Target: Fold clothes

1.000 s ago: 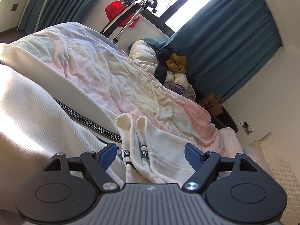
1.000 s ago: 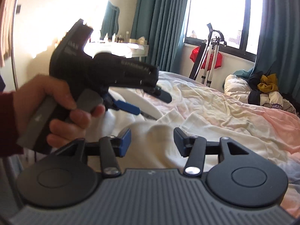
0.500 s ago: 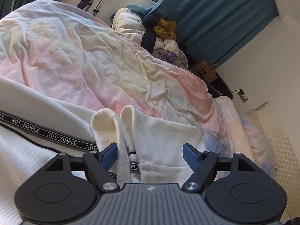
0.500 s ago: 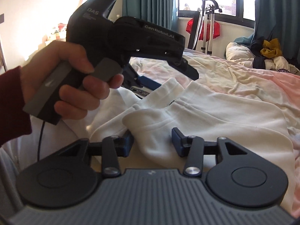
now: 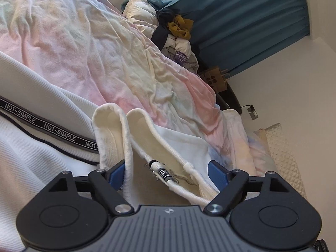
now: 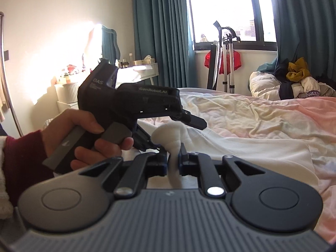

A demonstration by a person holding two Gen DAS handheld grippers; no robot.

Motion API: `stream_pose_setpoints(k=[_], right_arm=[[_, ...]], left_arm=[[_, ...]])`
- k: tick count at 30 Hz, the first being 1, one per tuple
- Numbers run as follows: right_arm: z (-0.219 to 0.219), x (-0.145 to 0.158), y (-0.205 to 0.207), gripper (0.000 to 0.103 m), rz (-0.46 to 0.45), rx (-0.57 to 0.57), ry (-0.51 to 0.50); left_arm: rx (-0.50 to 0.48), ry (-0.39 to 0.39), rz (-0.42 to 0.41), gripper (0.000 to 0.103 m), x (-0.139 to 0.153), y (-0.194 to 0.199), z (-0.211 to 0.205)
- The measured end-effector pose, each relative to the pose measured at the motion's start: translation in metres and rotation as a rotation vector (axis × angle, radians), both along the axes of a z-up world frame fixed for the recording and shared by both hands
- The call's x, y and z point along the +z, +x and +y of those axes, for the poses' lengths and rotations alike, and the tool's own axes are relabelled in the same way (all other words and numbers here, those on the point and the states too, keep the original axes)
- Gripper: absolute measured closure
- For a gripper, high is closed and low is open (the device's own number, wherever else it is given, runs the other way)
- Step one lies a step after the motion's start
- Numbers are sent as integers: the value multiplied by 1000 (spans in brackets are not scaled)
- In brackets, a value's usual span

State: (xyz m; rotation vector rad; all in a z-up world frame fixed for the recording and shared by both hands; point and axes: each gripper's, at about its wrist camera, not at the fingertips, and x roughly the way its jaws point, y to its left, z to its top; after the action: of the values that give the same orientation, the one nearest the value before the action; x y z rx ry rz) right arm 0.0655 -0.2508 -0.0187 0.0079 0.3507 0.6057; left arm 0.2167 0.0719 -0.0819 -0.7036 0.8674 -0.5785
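Right claw pinches the white garment; left claw, spread wide, straddles its drawstring edge.

Home bedroom: rumpled bed, teal curtains, probably dressing table by wall.

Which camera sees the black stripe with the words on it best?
The left wrist view. The black stripe runs across the white garment there, and "NOT-SIMPLE" is readable. In the right wrist view the hand-held left gripper blocks that area, so the stripe is not visible.
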Motion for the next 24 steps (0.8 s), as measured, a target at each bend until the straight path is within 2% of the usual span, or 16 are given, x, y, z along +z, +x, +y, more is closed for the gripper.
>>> stream_pose_setpoints(k=[1, 2, 3, 4, 6, 7, 11, 15, 20, 22, 24], right_arm=[[-1, 2, -3, 90, -11, 8, 6], [-1, 3, -4, 90, -13, 18, 11], [0, 2, -3, 90, -5, 25, 7], [2, 0, 0, 90, 12, 32, -6], [8, -8, 6, 90, 56, 30, -39], [10, -12, 9, 90, 78, 27, -54], [20, -21, 14, 90, 137, 36, -81], [24, -34, 23, 90, 258, 51, -93], [32, -48, 29, 89, 309, 46, -131], [33, -48, 30, 89, 306, 40, -134], [31, -46, 29, 88, 312, 30, -120]], left_arm=[[9, 10, -11, 21, 1, -1, -2], [18, 20, -22, 26, 2, -2, -4], [27, 29, -32, 36, 2, -3, -6], [34, 48, -35, 42, 2, -3, -7], [51, 102, -42, 79, 1, -4, -9], [59, 129, -45, 85, 1, -4, -10], [66, 217, -85, 88, 8, -12, -14], [65, 353, -112, 88, 11, -22, -24], [70, 405, -152, 86, 1, -30, -28], [83, 405, -162, 81, 7, -42, -27], [97, 405, -173, 65, 13, -54, -25]])
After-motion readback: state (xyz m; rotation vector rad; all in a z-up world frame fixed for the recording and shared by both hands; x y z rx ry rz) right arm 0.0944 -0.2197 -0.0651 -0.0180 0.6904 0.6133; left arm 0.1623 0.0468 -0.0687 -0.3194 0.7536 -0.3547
